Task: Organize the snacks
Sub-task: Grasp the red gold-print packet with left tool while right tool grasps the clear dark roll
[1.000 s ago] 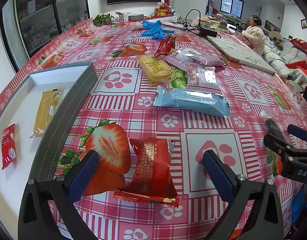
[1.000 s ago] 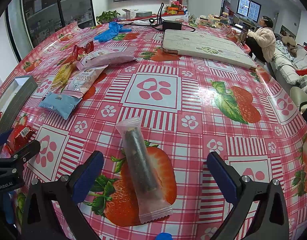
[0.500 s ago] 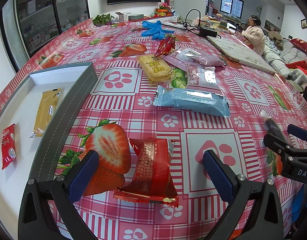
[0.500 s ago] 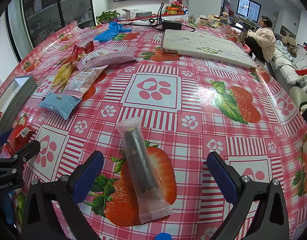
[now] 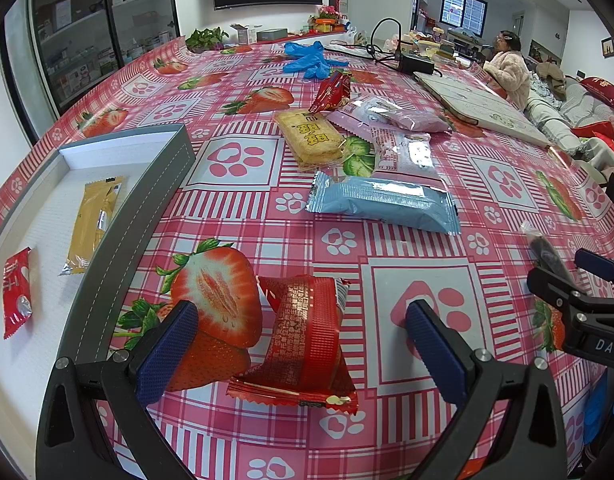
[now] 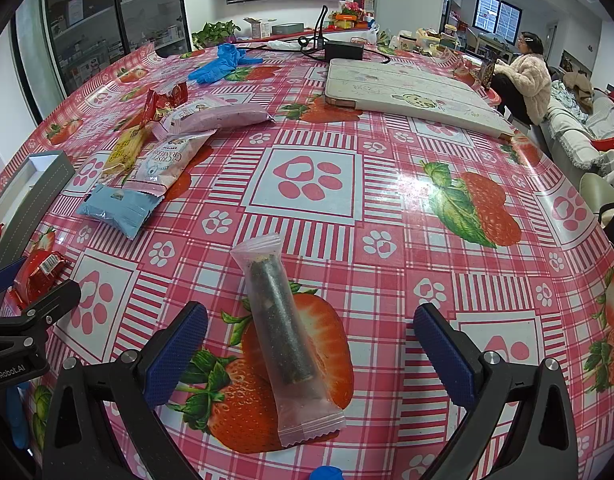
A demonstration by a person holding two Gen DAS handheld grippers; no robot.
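Observation:
My left gripper (image 5: 301, 344) is open, its blue pads on either side of a red snack packet (image 5: 303, 344) lying on the table. To its left stands a grey-rimmed white tray (image 5: 147, 200) holding a yellow packet (image 5: 93, 222) and a small red packet (image 5: 15, 292). My right gripper (image 6: 309, 350) is open around a clear packet with a dark roll (image 6: 285, 336). Further out lie a light blue packet (image 5: 381, 200), a yellow cracker pack (image 5: 309, 138), a white-pink packet (image 5: 403, 148), a pink packet (image 5: 391, 116) and a red packet (image 5: 331, 92).
Blue gloves (image 5: 311, 60), a black power brick with cable (image 5: 417, 64) and a white folded board (image 6: 411, 92) lie at the table's far side. A person in a pale fluffy jacket (image 6: 527, 80) sits beyond the table. The strawberry tablecloth (image 6: 387, 208) covers the round table.

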